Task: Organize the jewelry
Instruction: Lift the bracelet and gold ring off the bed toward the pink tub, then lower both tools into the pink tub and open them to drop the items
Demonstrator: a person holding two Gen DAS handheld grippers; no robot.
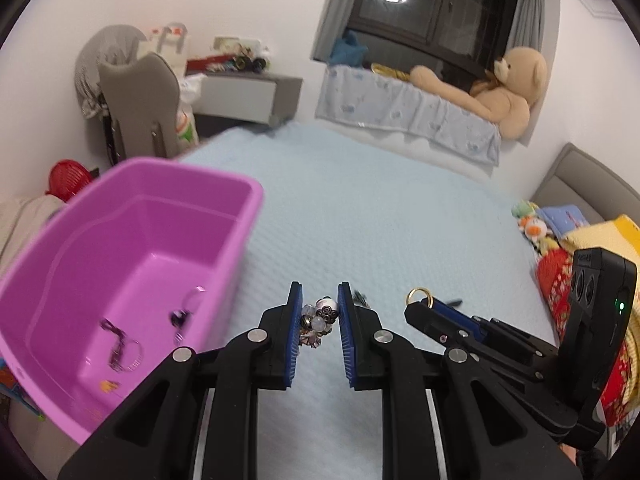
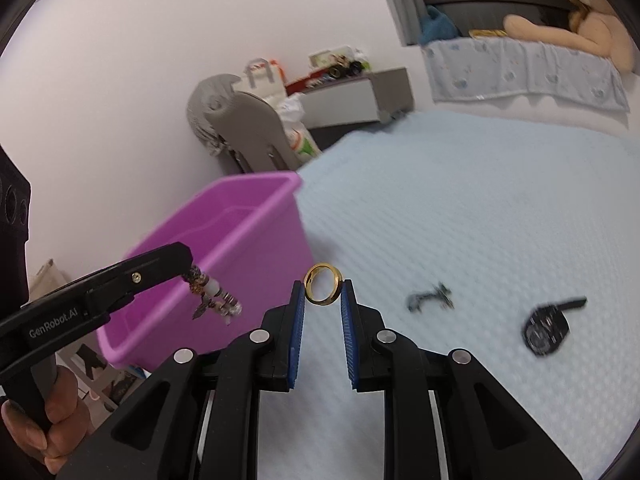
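While both tools hang above the pale blue bedspread [image 1: 380, 208], I read the left hand-held gripper [image 1: 319, 312] as pinching a beaded charm bracelet [image 1: 318, 320] between its blue pads; in the right wrist view the same cluster of beads and metal charms dangles from its tip, in front of the bin's near wall. My right hand-held gripper [image 2: 323, 292] is clamped on a gold ring [image 2: 322, 284], which stands upright on edge between the pad tips, its opening facing the camera.

To the left sits the purple plastic bin [image 1: 236, 240], resting at the edge of the bed. On its floor I can make out a thin chain with a hoop [image 1: 120, 344], a clear ring-shaped piece [image 1: 195, 300] and a small dark item [image 1: 178, 316], all blurred, plus a tiny orange speck I cannot identify.

Still lying on the bedspread to the right of the ring, well apart from the bin, are a small dark tangled piece [image 2: 430, 298] and a black watch [image 2: 548, 326], both smeared by motion. A person's hand [image 2: 48, 420] grips the left tool's handle at the lower left of the right wrist view.
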